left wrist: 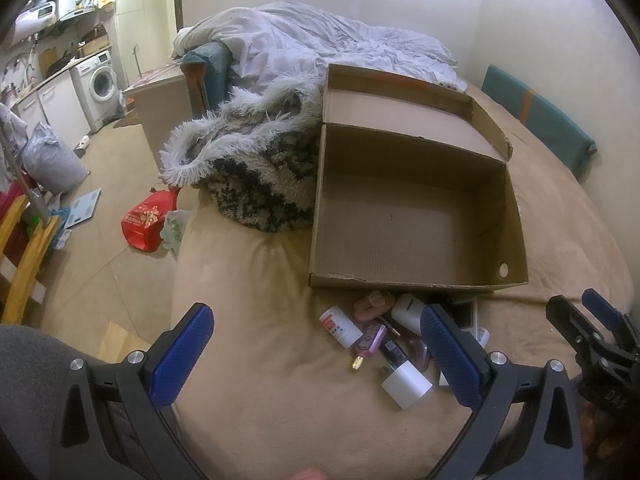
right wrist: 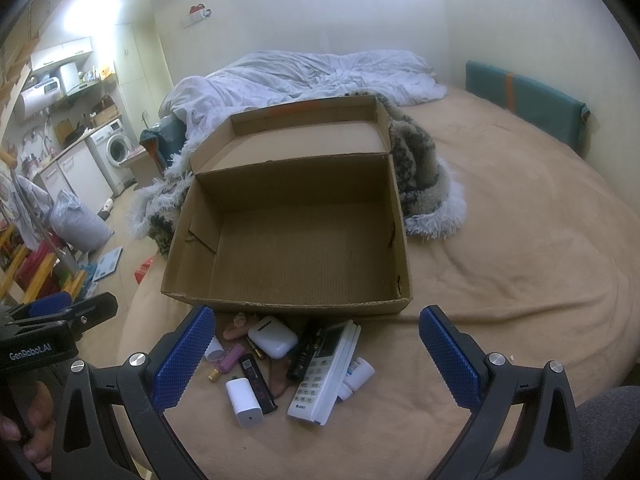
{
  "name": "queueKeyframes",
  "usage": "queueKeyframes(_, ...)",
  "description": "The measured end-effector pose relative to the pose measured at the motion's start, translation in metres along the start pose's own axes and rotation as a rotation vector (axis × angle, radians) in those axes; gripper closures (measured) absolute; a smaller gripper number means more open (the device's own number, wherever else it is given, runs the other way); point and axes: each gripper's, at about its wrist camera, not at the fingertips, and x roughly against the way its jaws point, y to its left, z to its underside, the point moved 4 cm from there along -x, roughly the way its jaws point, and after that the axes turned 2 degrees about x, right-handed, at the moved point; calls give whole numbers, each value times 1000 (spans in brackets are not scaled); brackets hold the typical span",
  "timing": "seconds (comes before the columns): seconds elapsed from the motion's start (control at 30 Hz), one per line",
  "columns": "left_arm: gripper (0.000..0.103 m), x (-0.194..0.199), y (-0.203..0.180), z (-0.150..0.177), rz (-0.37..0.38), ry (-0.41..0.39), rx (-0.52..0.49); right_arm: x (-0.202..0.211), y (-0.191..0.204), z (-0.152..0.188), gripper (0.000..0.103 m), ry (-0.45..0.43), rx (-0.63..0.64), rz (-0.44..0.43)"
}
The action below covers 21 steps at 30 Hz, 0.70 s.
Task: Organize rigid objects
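Both grippers, left (left wrist: pixel 316 354) and right (right wrist: pixel 316 354), hover before the cardboard box (right wrist: pixel 288 240), jaws wide, empty. Remote control (right wrist: pixel 324 372) lies lengthwise toward the box.

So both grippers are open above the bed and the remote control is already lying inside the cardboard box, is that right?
Not quite. Both grippers, left and right, are open above the bed, but the remote control lies on the bed in front of the cardboard box, among the other small items. The right wrist view shows the box empty.
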Motion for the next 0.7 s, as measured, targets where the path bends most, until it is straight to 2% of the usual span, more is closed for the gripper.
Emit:
queueKeyframes(0.47, 0, 0, 1, 1, 2, 4, 4, -2, 2, 4, 0, 5, -4, -7)
queueKeyframes(0.57, 0, -8, 3, -2, 6, 35, 14, -5, 1, 2, 0, 38, -37, -53)
queueKeyframes(0.7, 0, -19, 13, -11, -29, 81, 46, -12, -6, -8, 0, 87, -97, -103)
